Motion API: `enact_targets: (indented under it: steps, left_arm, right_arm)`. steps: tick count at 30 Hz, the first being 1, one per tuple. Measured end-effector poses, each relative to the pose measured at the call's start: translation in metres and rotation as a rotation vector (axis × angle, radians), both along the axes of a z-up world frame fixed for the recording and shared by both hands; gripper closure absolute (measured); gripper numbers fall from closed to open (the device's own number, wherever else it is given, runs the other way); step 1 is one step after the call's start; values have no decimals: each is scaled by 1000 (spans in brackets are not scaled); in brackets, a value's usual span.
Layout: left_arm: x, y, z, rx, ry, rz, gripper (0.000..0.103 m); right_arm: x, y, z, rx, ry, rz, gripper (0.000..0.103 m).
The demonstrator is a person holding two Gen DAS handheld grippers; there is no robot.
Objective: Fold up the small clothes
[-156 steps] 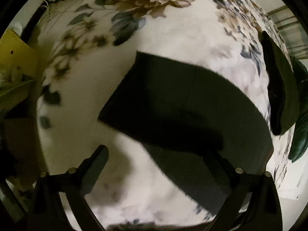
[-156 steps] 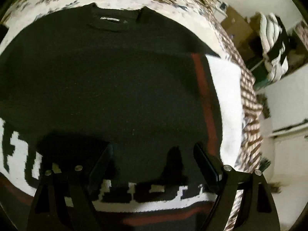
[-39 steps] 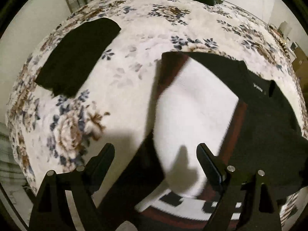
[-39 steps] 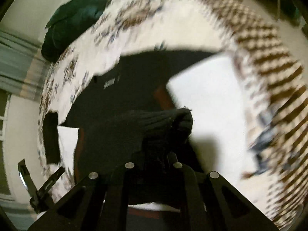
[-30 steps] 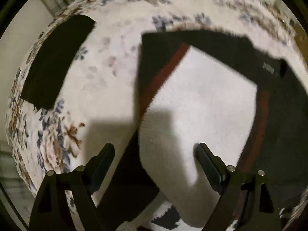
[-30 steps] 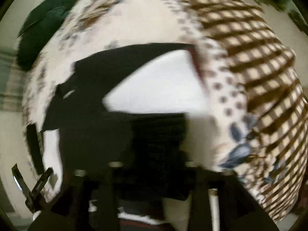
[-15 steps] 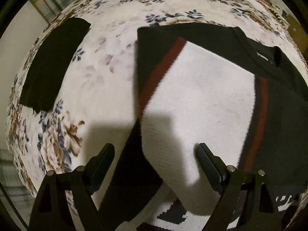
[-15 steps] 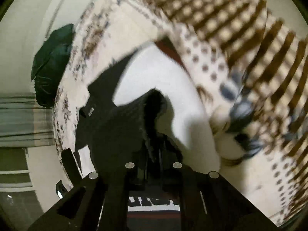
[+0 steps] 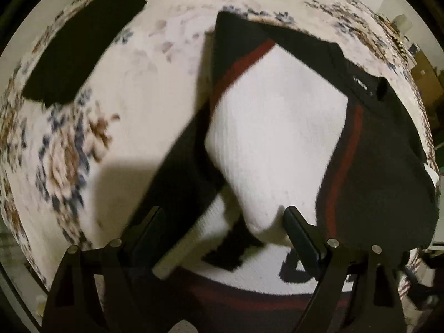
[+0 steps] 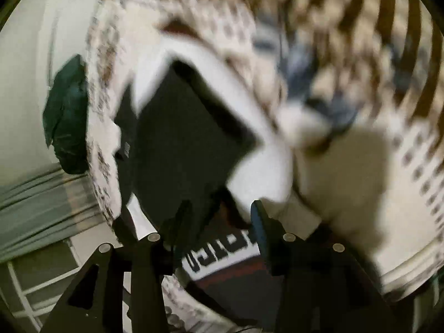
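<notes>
dim warm light | hard shadows | right view motion-blurred | fisheye-warped edges

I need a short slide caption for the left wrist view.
Open left gripper above a partly folded black-and-white sweater on a floral blanket.

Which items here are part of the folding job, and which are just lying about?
In the job:
- black, white and red sweater, sleeve folded across
- left tool, open above it
- right tool, open at its edge

Lying about:
- dark folded cloth
- green cushion
- floral bedspread
</notes>
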State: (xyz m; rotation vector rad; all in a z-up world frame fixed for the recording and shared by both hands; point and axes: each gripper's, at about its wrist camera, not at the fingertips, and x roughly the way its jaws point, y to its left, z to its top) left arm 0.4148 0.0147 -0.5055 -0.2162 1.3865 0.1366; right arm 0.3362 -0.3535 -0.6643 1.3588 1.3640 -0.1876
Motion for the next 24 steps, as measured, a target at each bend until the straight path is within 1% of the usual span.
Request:
enact_targets:
  steps: [1, 3, 4, 5, 6, 7, 8, 9, 11, 12, 13, 14, 15, 17, 18, 19, 20, 21, 23, 24]
  left_arm:
    - [-2, -2, -2, -8, 7, 5, 16]
    - [-4, -5, -10, -6, 23, 11, 16]
    - [-5, -5, -14, 3, 22, 12, 16]
    - [-3, -4, -16, 9, 24, 11, 16]
    - [-3, -3, -21, 15, 31, 8, 16]
    - [-2, -2, -25, 11, 37, 7, 16]
    - [-1, -1, -26, 5, 39, 6, 14]
    - [-1, -1, -28, 5, 39, 2, 13]
    - [0, -1, -28, 8, 37, -9, 12]
    - [0, -1, -26, 7, 39, -10, 12]
    - [0, -1, -25, 4, 39, -10, 12]
    - [-2, -1, -20, 3, 34, -9, 12]
    - [-4, -1, -14, 8, 27, -12, 12]
    - [-11, -3, -4, 23, 9, -26, 12]
    - [-15, -5, 2, 45, -4, -39, 12]
    - [-19, -7, 7, 72, -18, -56, 12]
    - [-19, -7, 9, 86, -27, -69, 12]
    - [-22, -10, 11, 117, -41, -88, 12]
    - [-24, -11, 7, 154, -45, -112, 12]
    - [-24, -11, 4, 160, -40, -116, 12]
  right_arm:
    - [0, 9, -12, 39, 24, -16, 56]
    - [0, 21, -29, 86, 37, -57, 56]
    - [1, 23, -30, 66, 31, -73, 57]
    - [1, 24, -29, 25, 14, -92, 71]
    - [3, 23, -23, -56, -3, -89, 82]
    - [4, 22, -18, -108, -9, -81, 87]
    - [5, 21, -15, -143, -14, -88, 87]
    - [3, 20, -15, -148, -9, -88, 87]
    - [5, 21, -19, -147, -7, -62, 87]
    - [6, 22, -20, -128, -15, -29, 87]
    - [6, 23, -17, -110, -23, -10, 85]
    - [9, 26, -11, -111, -33, 18, 76]
    - [8, 28, 6, -170, -43, 85, 71]
    - [4, 27, 32, -303, -56, 196, 54]
    - [1, 32, 46, -405, -60, 264, 50]
    - [1, 41, 56, -522, -45, 361, 46]
    - [2, 47, 59, -590, -33, 427, 46]
    - [6, 57, 56, -669, -17, 521, 46]
    - [20, 74, 42, -756, 8, 635, 46]
    - [25, 79, 30, -799, 24, 691, 46]
